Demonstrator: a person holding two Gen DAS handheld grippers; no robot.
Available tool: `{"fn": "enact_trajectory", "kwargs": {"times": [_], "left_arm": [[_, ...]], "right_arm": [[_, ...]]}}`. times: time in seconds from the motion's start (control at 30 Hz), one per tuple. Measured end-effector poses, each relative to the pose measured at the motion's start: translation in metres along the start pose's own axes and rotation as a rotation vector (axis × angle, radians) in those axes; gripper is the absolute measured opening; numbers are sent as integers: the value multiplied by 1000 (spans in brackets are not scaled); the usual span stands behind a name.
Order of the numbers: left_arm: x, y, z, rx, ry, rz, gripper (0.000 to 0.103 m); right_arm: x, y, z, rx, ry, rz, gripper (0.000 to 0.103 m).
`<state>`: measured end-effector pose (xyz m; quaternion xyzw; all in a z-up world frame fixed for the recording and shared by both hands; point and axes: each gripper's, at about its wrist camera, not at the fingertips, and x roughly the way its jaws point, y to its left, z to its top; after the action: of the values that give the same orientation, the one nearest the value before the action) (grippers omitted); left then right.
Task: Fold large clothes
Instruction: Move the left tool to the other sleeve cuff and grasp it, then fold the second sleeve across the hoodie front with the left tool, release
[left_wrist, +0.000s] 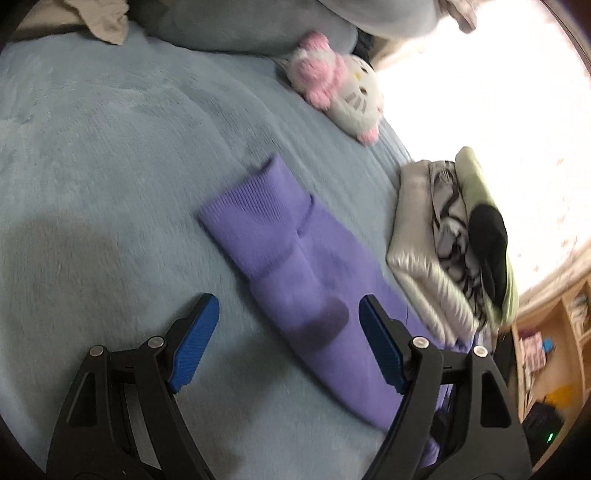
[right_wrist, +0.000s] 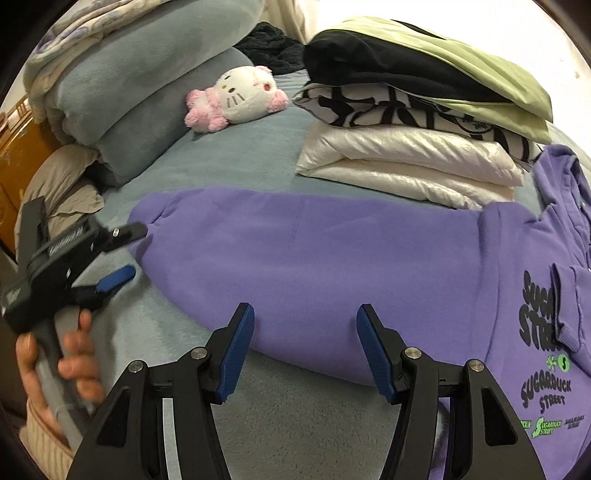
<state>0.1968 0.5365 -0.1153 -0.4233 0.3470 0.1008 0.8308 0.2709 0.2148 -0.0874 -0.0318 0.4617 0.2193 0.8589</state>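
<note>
Left wrist view: left tool (left_wrist: 288, 314) released, pads apart, nothing gripped, hovering over sleeve (left_wrist: 280, 258) of the purple hoodie (left_wrist: 332, 332), ribbed cuff (left_wrist: 255, 206) pointing away. Frame blurry. Hoodie lies flat on the blue bed blanket (left_wrist: 92, 147).

Right wrist view: right tool (right_wrist: 304, 325) also released, blue pads just at the near edge of the hoodie (right_wrist: 314, 251) sleeve; can't tell if touching. Printed chest side at right. Person's hand (right_wrist: 74, 362) holds the left tool (right_wrist: 127, 253) near the cuff end. Folded clothes stack (right_wrist: 406, 147) behind hoodie, Hello Kitty plush (right_wrist: 240, 96) farther back.
</note>
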Motion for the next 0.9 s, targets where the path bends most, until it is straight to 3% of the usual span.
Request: {"fn": "enact_trajectory", "kwargs": {"times": [0.03, 0.1, 0.17, 0.23, 0.4, 0.63, 0.77, 0.9], "left_arm": [[2, 2, 3, -10, -9, -1, 75], [6, 2, 6, -8, -36, 40, 58], [11, -2, 7, 16, -50, 100, 22], [14, -7, 6, 24, -48, 102, 13], [-22, -61, -2, 184, -134, 175, 9], [-99, -216, -31, 439, -206, 80, 9], [-122, -322, -80, 581, -180, -4, 9], [-104, -397, -143, 661, -97, -77, 9]], "right_arm": [[-1, -1, -1, 1, -1, 8, 59], [-3, -5, -2, 12, -2, 20, 59], [-7, -10, -3, 27, -7, 30, 59], [-14, -17, -6, 48, -12, 35, 59], [-47, -44, -17, 99, -40, 51, 59], [-137, -123, -44, 223, -141, 49, 59], [-201, -187, -72, 279, -220, 8, 59], [-252, -260, -109, 343, -266, -56, 59]]}}
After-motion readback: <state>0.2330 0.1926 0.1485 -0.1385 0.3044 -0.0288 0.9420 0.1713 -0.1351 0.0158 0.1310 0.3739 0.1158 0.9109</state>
